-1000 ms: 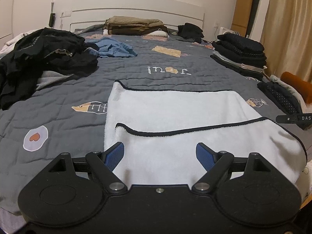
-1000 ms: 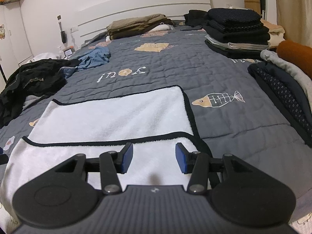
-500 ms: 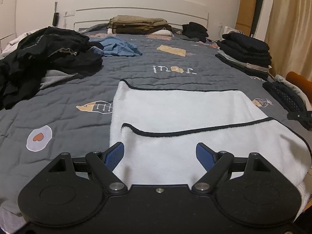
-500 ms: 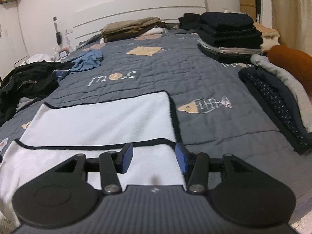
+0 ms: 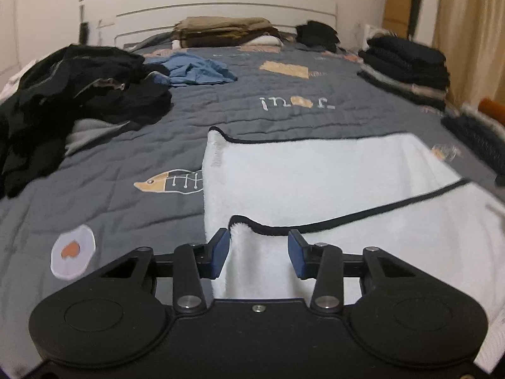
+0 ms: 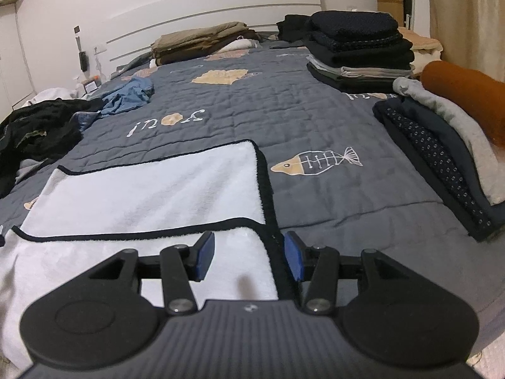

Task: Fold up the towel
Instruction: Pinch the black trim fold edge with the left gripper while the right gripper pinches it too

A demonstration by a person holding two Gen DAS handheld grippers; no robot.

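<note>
Low in the left wrist view, the left gripper [image 5: 257, 251] has just been closing, its jaws still apart around the white towel [image 5: 331, 183]'s near-left corner. Bottom centre of the right wrist view, the right gripper [image 6: 249, 255] stands apart, straddling the towel's [image 6: 157, 189] dark-trimmed right edge on the grey quilt [image 6: 284, 107].

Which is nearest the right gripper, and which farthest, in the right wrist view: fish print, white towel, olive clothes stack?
1. White towel: directly under the right gripper, at its corner.
2. Fish print: on the quilt, ahead and right.
3. Olive clothes stack: far end, by the headboard.
</note>
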